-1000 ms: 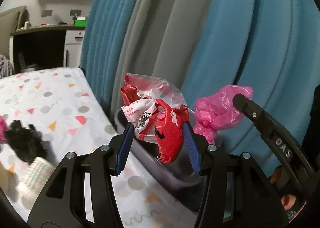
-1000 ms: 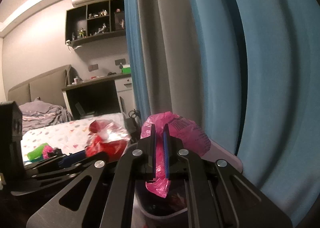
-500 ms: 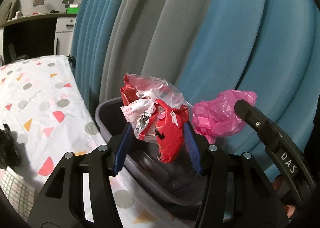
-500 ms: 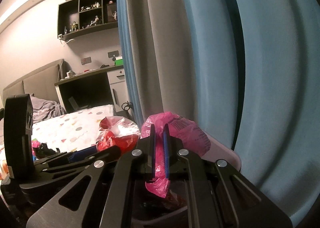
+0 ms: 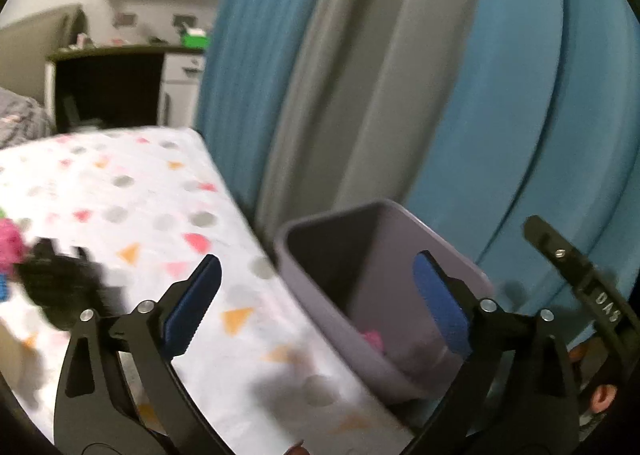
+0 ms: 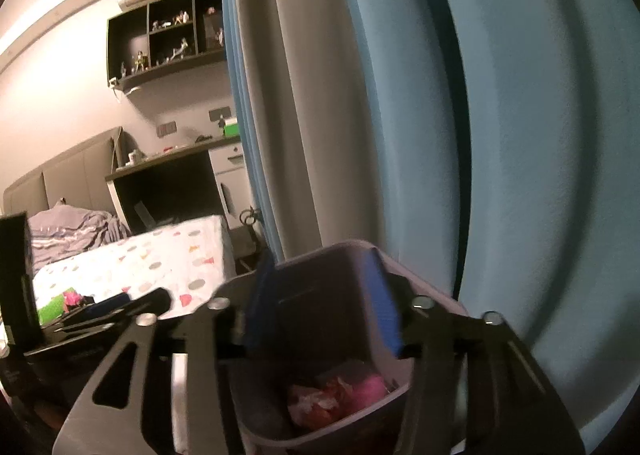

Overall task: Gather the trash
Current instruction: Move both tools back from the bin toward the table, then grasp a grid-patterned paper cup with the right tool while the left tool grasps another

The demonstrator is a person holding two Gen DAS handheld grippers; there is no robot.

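Both pieces of trash you held a second ago have dropped: one crumpled red-and-white wrapper (image 6: 320, 401) and one pink plastic bag (image 6: 368, 389) now lie side by side at the bottom of the single grey plastic bin (image 5: 452, 251) beside the blue-and-grey curtains (image 5: 500, 95). Your left gripper (image 5: 316, 303) is opening, jaws wide, nothing between them, over the patterned bedsheet (image 5: 132, 191) and the bin. Your right gripper (image 6: 320, 307) is also opening, empty, above the bin.
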